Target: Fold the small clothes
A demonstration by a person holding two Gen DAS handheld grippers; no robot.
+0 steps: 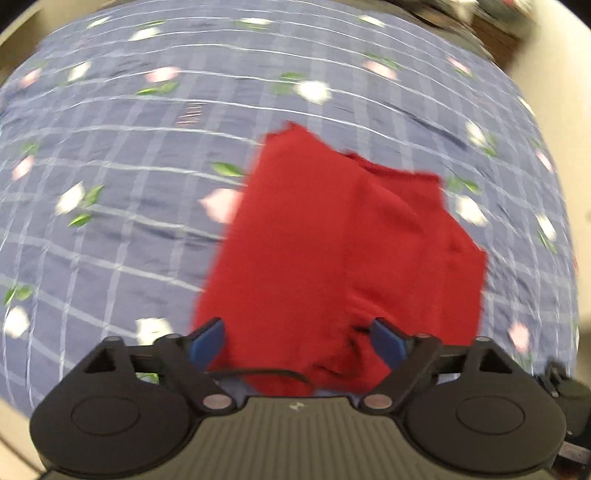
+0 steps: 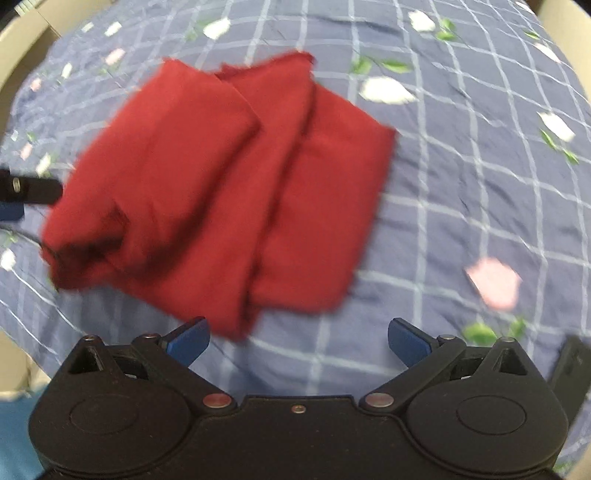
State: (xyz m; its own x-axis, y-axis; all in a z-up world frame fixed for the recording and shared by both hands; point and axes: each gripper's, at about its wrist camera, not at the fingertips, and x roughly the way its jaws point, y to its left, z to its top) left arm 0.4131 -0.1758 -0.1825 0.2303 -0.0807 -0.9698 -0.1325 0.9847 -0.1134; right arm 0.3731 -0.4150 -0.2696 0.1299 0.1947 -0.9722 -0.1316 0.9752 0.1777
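A folded red cloth (image 1: 332,240) lies on the blue checked bedspread (image 1: 129,184). In the left wrist view my left gripper (image 1: 299,336) is open, its blue fingertips (image 1: 208,338) wide apart with the near end of the cloth lying between them. In the right wrist view the red cloth (image 2: 229,184) shows several overlapping layers, and its near corner reaches almost to my right gripper (image 2: 297,338). That gripper is open with only bedspread (image 2: 461,192) between its fingertips (image 2: 408,341). The left gripper's finger (image 2: 29,190) shows at the left edge, beside the cloth.
The flower-patterned bedspread covers nearly the whole view. Pale bed edges or floor (image 2: 14,48) curve around the rim. Dark furniture (image 1: 495,33) stands at the far right behind the bed. Both views are motion-blurred.
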